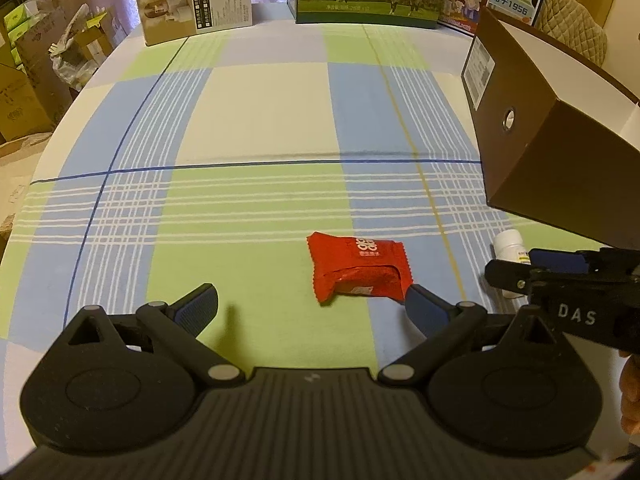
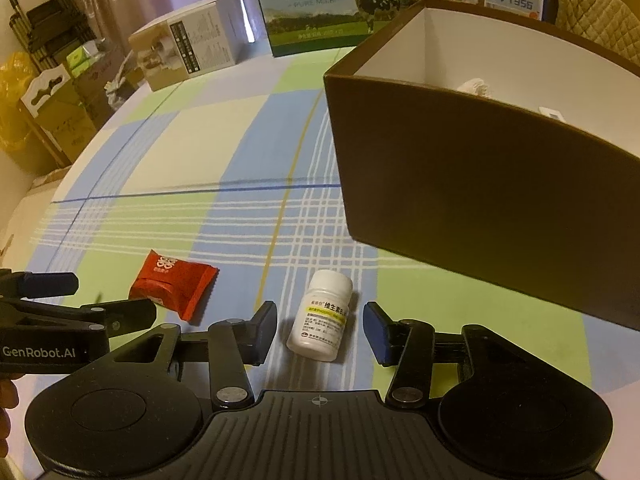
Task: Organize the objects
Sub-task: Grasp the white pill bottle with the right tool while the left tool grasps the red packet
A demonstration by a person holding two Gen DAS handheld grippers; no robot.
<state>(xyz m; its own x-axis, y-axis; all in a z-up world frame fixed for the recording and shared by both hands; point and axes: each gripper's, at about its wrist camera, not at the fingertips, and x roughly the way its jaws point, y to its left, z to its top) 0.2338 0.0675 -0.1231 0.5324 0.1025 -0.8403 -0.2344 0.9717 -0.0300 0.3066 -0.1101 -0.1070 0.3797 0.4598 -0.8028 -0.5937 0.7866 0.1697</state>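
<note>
The right gripper [image 2: 320, 330] is spread around a white plastic pill bottle [image 2: 322, 316] lying before the brown cardboard box [image 2: 480, 200], not touching. The left gripper [image 1: 312, 308], spread wide, nearly touches a red foil snack packet [image 1: 358, 266] left of the bottle. Only the right view shows the box's white interior.

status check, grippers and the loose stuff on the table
Left gripper open, empty, red packet just ahead. Right gripper open, straddling white bottle, not clamped. Brown box ahead right, path clear.
</note>
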